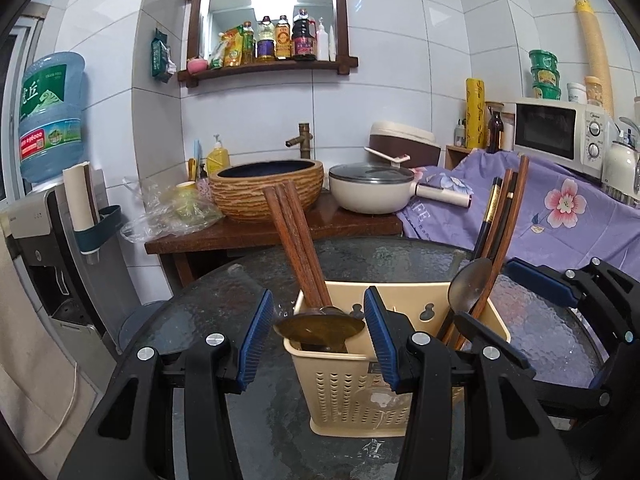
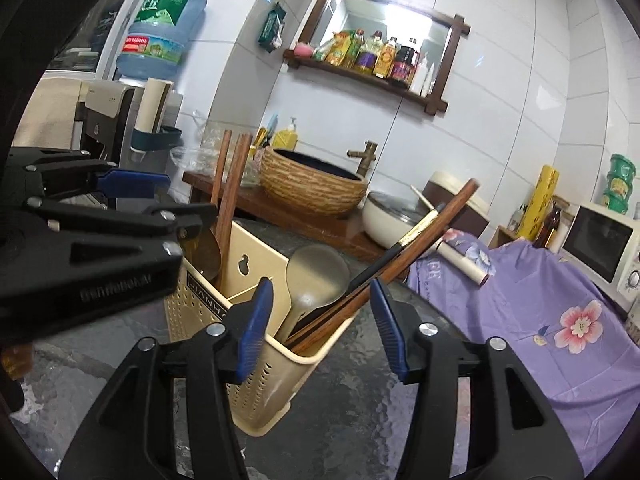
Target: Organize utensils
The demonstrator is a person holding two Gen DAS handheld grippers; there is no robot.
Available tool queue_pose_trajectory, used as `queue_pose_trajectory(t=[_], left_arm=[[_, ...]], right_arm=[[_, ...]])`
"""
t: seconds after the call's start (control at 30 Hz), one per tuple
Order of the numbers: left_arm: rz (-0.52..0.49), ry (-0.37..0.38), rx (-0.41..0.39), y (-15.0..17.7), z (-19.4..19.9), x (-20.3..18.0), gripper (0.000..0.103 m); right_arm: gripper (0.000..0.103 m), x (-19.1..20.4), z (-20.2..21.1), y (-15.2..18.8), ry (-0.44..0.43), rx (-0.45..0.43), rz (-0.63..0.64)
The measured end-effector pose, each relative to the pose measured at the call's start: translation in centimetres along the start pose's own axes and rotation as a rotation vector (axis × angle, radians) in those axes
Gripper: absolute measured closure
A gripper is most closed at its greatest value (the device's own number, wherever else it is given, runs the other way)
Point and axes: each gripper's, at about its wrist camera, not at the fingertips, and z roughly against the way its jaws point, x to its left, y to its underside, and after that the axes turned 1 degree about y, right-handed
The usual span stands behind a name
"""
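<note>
- Beige perforated utensil holder (image 1: 352,392) stands on the dark glass surface (image 1: 208,320), holding brown wooden chopsticks (image 1: 296,240) and metal spoons (image 1: 320,326).
- Left gripper (image 1: 318,338) and right gripper (image 2: 320,326): jaws wide, holding nothing.

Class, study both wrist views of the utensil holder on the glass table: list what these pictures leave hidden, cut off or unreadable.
- Lower ends of the wooden chopsticks: left wrist view, hidden inside the beige utensil holder.
- Holder label: right wrist view, cut short by the right gripper finger.
- Spoon handle: right wrist view, sunk into the holder.
- Sauce bottle labels: left wrist view, too small to read.
- Left gripper finger covers the holder's middle divider.
</note>
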Motion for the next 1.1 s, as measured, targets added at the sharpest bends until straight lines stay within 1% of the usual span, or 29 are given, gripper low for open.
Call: queue_pose_trajectory(t=[0.03,0.1,0.13,0.17,0.2,0.23,0.27,0.3,0.33,0.37,0.4,0.47,0.5,0.6,0.67,0.8,0.9,1.0,1.1], left_arm=[[0.003,0.0,-0.006,-0.1,0.4,0.2,0.056],[0.011,-0.001,-0.021,-0.1,1.3,0.7,0.052],[0.011,-0.004,-0.027,-0.1,1.7,0.8,0.049],[0.007,-0.007,-0.034,0.1,2.3,0.9,0.047],[0.003,-0.007,-0.042,0.3,2.9,0.9,0.045],[0.0,-0.006,-0.046,0.4,3.3,0.9,0.041],[-0.003,-0.005,-0.053,0.7,3.9,0.8,0.038],[-0.002,-0.002,-0.058,1.0,4.4,0.8,0.035],[0.0,0.0,-0.062,1.2,4.8,0.8,0.03],[0.002,0.004,-0.067,1.5,5.3,0.7,0.025],[0.002,0.007,-0.071,1.8,5.8,0.6,0.022],[-0.003,0.007,-0.087,2.9,7.2,0.2,0.007],[-0.004,0.011,-0.099,3.7,7.9,0.0,0.006],[0.009,0.035,-0.103,6.4,9.9,-0.4,0.006],[0.034,0.043,-0.088,8.1,10.8,-0.4,0.006],[0.049,0.047,-0.053,11.8,12.8,-0.8,0.007],[0.085,0.055,-0.03,13.5,14.2,-0.7,0.007],[0.139,0.045,-0.029,15.0,16.3,-0.4,0.007],[0.159,0.045,-0.04,16.1,18.5,-0.3,0.007]], right_arm=[[0.049,-0.2,0.5,0.1,0.009,-0.013,0.003],[0.041,-0.6,1.3,0.3,0.02,-0.029,0.001],[0.04,-1.0,2.0,0.4,0.026,-0.04,-0.009],[0.035,-1.4,2.6,0.6,0.026,-0.051,-0.024],[0.027,-1.7,3.4,0.7,0.026,-0.061,-0.044],[0.024,-2.1,4.0,0.9,0.028,-0.072,-0.063],[0.018,-2.5,4.7,1.1,0.033,-0.085,-0.089],[0.014,-3.0,5.4,1.4,0.033,-0.094,-0.118],[0.012,-3.2,5.9,1.6,0.031,-0.094,-0.139],[0.007,-3.3,6.4,1.9,0.032,-0.09,-0.152],[0.006,-3.4,6.9,2.3,0.029,-0.079,-0.167],[0.006,-3.4,7.5,3.3,-0.005,-0.037,-0.169],[0.006,-3.2,7.8,3.9,-0.037,-0.013,-0.168],[0.006,-2.9,9.3,6.3,-0.109,0.034,-0.19],[0.006,-2.9,10.8,8.0,-0.152,0.03,-0.234],[0.006,-2.0,13.8,10.7,-0.14,0.03,-0.257],[0.006,-1.4,15.9,12.0,-0.134,0.035,-0.281],[0.006,-1.0,18.2,12.9,-0.161,0.039,-0.313],[0.006,-0.3,20.8,13.5,-0.149,0.012,-0.305]])
